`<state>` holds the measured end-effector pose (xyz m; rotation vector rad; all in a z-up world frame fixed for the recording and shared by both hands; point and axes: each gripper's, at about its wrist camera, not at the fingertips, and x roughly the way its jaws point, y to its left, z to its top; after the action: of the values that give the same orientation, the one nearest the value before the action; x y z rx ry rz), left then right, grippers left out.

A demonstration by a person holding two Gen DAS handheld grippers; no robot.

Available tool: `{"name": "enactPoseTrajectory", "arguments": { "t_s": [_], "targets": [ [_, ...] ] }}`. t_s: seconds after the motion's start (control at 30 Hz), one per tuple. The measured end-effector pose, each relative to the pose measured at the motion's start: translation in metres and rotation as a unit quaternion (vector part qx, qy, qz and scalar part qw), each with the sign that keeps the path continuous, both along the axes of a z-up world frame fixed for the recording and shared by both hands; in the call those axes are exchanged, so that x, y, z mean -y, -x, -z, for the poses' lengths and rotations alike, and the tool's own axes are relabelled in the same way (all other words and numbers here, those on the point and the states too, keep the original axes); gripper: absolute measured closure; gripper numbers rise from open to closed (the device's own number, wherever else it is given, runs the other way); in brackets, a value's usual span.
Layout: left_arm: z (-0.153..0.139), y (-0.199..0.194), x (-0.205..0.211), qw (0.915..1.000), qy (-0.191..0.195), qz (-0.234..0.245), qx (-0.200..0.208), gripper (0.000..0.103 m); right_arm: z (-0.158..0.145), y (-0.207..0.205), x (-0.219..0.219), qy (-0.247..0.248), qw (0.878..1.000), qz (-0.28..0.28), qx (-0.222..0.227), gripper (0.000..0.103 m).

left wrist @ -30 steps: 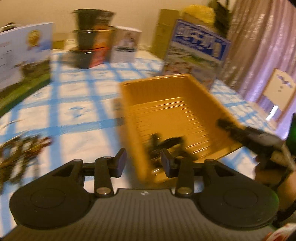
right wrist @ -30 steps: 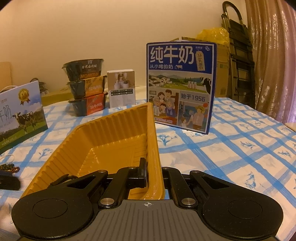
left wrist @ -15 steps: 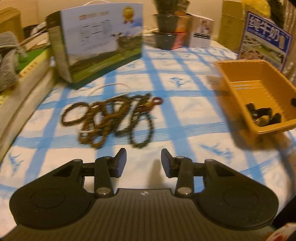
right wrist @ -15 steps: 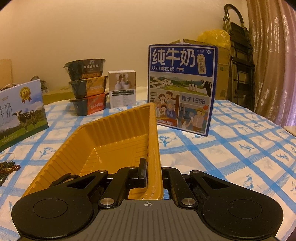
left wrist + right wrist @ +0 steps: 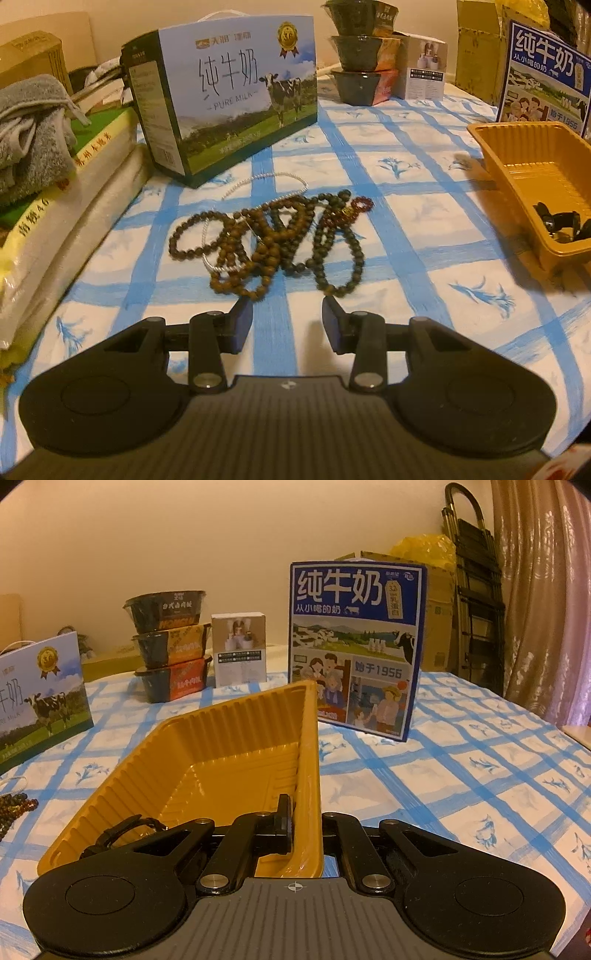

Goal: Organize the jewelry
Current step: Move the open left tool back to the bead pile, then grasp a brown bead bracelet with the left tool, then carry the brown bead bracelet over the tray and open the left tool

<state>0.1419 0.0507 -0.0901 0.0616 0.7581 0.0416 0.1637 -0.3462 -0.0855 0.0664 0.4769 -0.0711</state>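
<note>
Left tongs [image 5: 287, 319] gape before tangled brown bead bracelets [image 5: 273, 240]; right tongs [image 5: 304, 821] clamp the orange tray's wall [image 5: 308, 775].

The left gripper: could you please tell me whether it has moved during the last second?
Yes. The left gripper has swung left, away from the yellow tray, and now faces the pile of bead bracelets, open.
</note>
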Motion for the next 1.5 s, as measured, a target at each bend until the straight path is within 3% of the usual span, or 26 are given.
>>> {"name": "enactPoseTrajectory", "arguments": {
  "t_s": [0.17,0.57,0.67,0.8,0.93,1.27,1.47,1.5],
  "targets": [
    [0.004,-0.016,-0.007,0.9997,-0.024,0.004,0.004,0.066,0.000,0.001,0.000,0.001,1.000,0.000,0.000,0.098],
    [0.012,-0.045,-0.017,0.9993,-0.033,0.017,-0.002,0.067,0.002,0.000,0.001,0.001,1.000,0.001,-0.003,0.098],
    [0.014,-0.051,-0.018,0.9993,-0.024,0.026,-0.005,0.072,0.002,0.001,0.002,0.001,1.000,0.002,-0.003,0.098],
    [0.015,-0.055,-0.015,0.9990,-0.023,0.037,-0.013,0.090,0.002,0.000,0.001,0.002,1.000,0.001,-0.003,0.098],
    [0.006,-0.046,-0.005,0.9983,-0.027,0.052,0.004,0.091,0.002,-0.001,0.002,0.002,1.000,0.002,-0.004,0.098],
    [-0.039,-0.011,0.018,0.9955,0.024,0.082,0.040,0.091,0.002,-0.001,0.002,0.002,1.000,0.001,-0.003,0.098],
    [-0.068,-0.002,0.010,0.9929,0.069,0.077,0.058,0.092,0.002,-0.001,0.003,0.001,1.000,0.001,-0.002,0.098],
    [-0.075,-0.002,0.006,0.9920,0.078,0.075,0.065,0.099,0.002,-0.001,0.002,0.001,1.000,0.001,-0.002,0.098]
  ]
}}
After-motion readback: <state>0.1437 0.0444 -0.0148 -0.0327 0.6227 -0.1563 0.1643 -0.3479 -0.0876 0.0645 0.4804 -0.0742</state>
